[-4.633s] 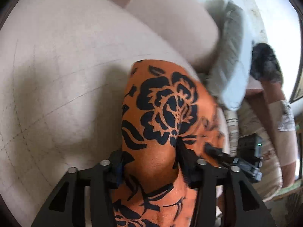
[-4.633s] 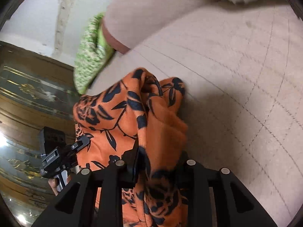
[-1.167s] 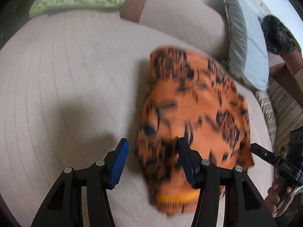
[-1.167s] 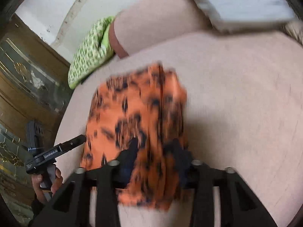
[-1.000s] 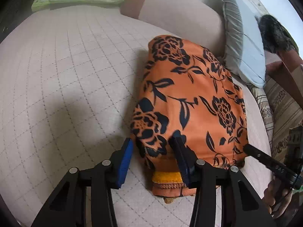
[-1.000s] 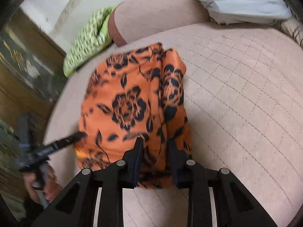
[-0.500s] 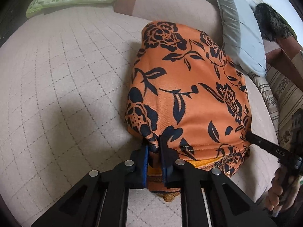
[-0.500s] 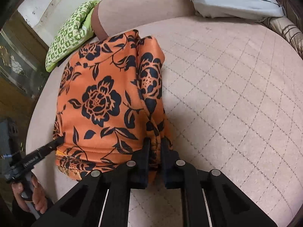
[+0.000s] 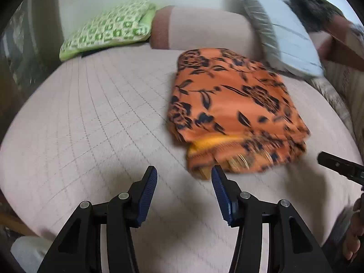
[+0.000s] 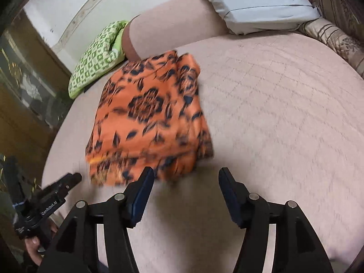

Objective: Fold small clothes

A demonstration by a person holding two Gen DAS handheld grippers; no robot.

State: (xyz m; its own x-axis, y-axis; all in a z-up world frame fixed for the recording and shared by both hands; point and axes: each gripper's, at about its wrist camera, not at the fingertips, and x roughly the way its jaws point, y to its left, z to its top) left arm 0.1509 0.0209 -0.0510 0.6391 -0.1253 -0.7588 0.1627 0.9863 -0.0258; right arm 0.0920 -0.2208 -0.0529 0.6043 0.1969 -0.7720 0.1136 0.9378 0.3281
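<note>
Half a second ago both grippers pinched the orange floral garment's [image 9: 229, 104] near hem. Now the left gripper [image 9: 184, 190] and right gripper [image 10: 185, 192] gape wide, empty, clear of it. It lies folded near the bed's [image 9: 91, 118] near edge, so this fold looks done

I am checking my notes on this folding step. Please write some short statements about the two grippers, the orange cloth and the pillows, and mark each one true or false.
1. The left gripper is open and holds nothing. True.
2. The right gripper is shut on the orange floral garment. False: its jaws stand apart, and the garment lies free on the quilted bed cover.
3. The garment lies folded in a compact bundle. True.
4. The green patterned pillow lies on top of the garment. False: it sits apart, at the far edge of the bed.
5. A pale blue pillow rests beyond the garment. True.
</note>
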